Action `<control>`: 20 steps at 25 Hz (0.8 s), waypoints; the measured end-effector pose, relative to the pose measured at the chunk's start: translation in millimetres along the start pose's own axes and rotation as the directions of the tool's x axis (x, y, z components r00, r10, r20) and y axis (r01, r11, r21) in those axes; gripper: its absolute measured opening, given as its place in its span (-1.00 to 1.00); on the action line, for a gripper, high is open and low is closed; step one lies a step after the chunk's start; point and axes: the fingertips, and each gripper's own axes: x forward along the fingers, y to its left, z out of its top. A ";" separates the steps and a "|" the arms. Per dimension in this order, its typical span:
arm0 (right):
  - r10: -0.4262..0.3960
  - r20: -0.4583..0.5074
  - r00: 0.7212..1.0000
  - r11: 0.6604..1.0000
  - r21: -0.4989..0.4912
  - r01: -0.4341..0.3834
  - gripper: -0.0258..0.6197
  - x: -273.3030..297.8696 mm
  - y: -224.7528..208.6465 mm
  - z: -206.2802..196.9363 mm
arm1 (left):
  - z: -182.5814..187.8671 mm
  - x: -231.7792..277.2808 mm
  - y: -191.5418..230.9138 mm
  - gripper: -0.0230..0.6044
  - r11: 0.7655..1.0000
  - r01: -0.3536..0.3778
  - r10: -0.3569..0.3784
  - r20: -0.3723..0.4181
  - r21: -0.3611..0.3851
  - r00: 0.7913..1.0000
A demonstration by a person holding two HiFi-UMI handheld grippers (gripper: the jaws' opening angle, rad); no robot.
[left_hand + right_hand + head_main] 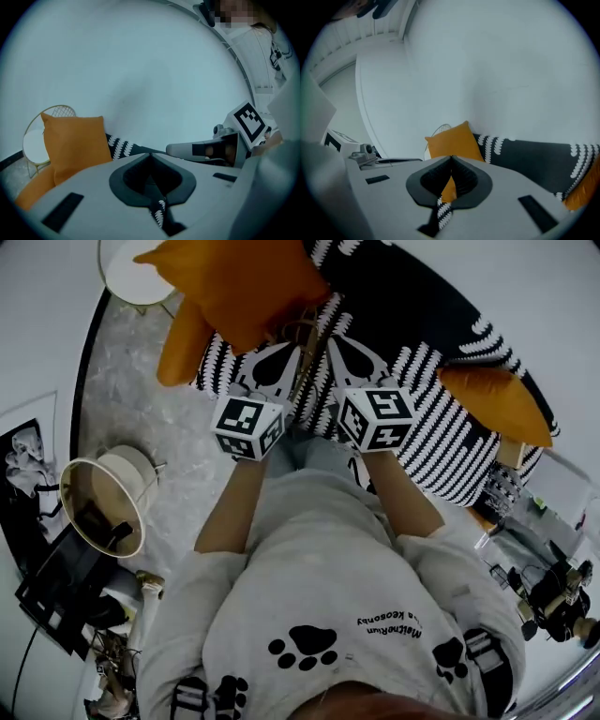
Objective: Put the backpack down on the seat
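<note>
Person stands facing the sofa seat [450,427], black cover with white leaf-like stripes, both arms held out in front at about chest level. Left gripper [150,154]: jaws pressed together, tips meeting, nothing clamped; only a sliver of the striped cover shows through the gap behind them. Right gripper [451,158]: same, jaws together and empty, with a bit of orange cushion [452,140] and striped cover showing beyond. Both marker cubes [248,426] sit side by side, close but not touching, and both grippers point towards the sofa back and the pale wall [140,56]. A second cushion [492,404] lies towards the right end of the seat, and a small round side table [131,277] stands past the left end. No view shows a backpack that I can make out, neither held nor resting on the visible stretch of seat. A few thin tan strands [302,338] show between the two sets of jaws from the head view; I cannot tell what they are. My reading: no put-down is in hand now, and I cannot judge whether it is finished or not yet begun. If it is left to do, the bag must first be found and gripped.
</note>
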 end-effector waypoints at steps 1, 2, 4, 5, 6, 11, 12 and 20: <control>0.005 0.027 1.000 1.000 -0.006 -0.005 -0.82 -9.7 3.4 10.6 | 8.0 -6.1 -6.8 -0.87 1.000 0.003 -0.003 0.006 0.015 1.000; 0.010 0.052 0.999 1.000 -0.011 -0.009 -0.82 -19.6 6.8 20.5 | 15.9 -12.3 -13.5 -0.86 1.000 0.005 -0.006 0.014 0.030 1.000; 0.021 0.099 0.995 0.999 -0.029 -0.019 -0.82 -39.6 14.3 39.3 | 31.0 -23.9 -25.4 -0.86 0.999 0.004 -0.006 0.035 0.052 0.999; 0.029 0.119 0.992 0.999 -0.042 -0.024 -0.82 -49.5 19.3 47.9 | 37.6 -29.3 -30.4 -0.86 0.998 0.000 -0.003 0.044 0.059 0.999; 0.038 0.138 0.990 0.998 -0.057 -0.030 -0.82 -58.9 25.3 55.7 | 43.6 -34.9 -34.3 -0.86 0.998 -0.007 0.003 0.051 0.065 0.999; 0.088 0.215 0.973 0.989 -0.132 -0.060 -0.82 -94.1 60.0 76.8 | 68.7 -63.4 -46.7 -0.87 0.995 -0.037 0.026 0.108 0.095 0.994; 0.096 0.233 0.968 0.987 -0.146 -0.063 -0.82 -100.9 65.3 79.4 | 74.0 -68.5 -51.0 -0.87 0.994 -0.040 0.027 0.123 0.105 0.992; 0.132 0.285 0.949 0.977 -0.197 -0.077 -0.82 -153.5 89.0 77.2 | 99.4 -111.9 -94.6 -0.86 0.985 -0.087 0.052 0.227 0.148 0.972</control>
